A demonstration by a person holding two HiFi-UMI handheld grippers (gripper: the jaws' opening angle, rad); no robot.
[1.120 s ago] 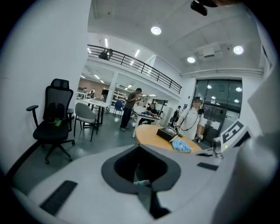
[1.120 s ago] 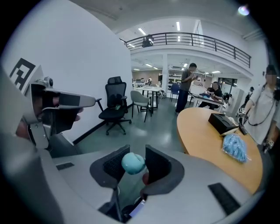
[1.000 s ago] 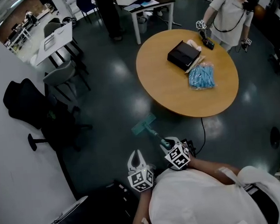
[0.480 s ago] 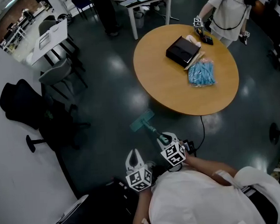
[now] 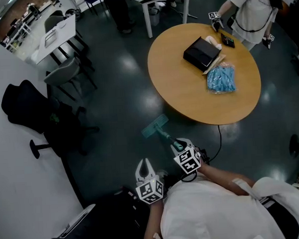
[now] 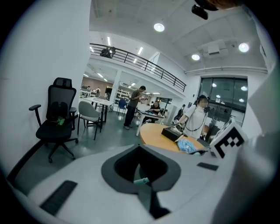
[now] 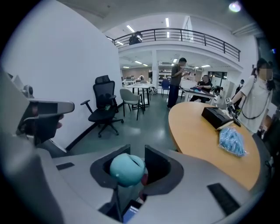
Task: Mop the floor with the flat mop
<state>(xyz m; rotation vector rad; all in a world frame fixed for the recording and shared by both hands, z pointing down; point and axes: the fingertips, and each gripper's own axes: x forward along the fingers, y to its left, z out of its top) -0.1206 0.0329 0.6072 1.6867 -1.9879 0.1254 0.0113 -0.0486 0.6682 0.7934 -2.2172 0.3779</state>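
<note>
The flat mop has a teal head (image 5: pixel 155 126) lying on the dark floor near the round table's edge. Its handle (image 5: pixel 166 137) slants back to my right gripper (image 5: pixel 178 145), which is shut on it. In the right gripper view the handle's rounded teal end (image 7: pixel 127 169) fills the space between the jaws of the right gripper (image 7: pixel 138 149). My left gripper (image 5: pixel 145 164) hangs just left of it, shut, its jaw tips meeting with nothing held. In the left gripper view, a small teal piece (image 6: pixel 141 180) shows below the left gripper's (image 6: pixel 139 147) tips.
The round wooden table (image 5: pixel 188 94) carries a black box (image 5: pixel 202 54) and a blue bag (image 5: pixel 221 79). A person (image 5: pixel 254 11) stands at its far side. A black office chair (image 5: pixel 37 115) and a grey chair (image 5: pixel 62 76) stand left. A cable (image 5: pixel 218 140) trails by the table.
Both grippers and the mop keep nearly the same pose. The head view has shifted a little, so the table and chairs sit slightly differently in the picture.
</note>
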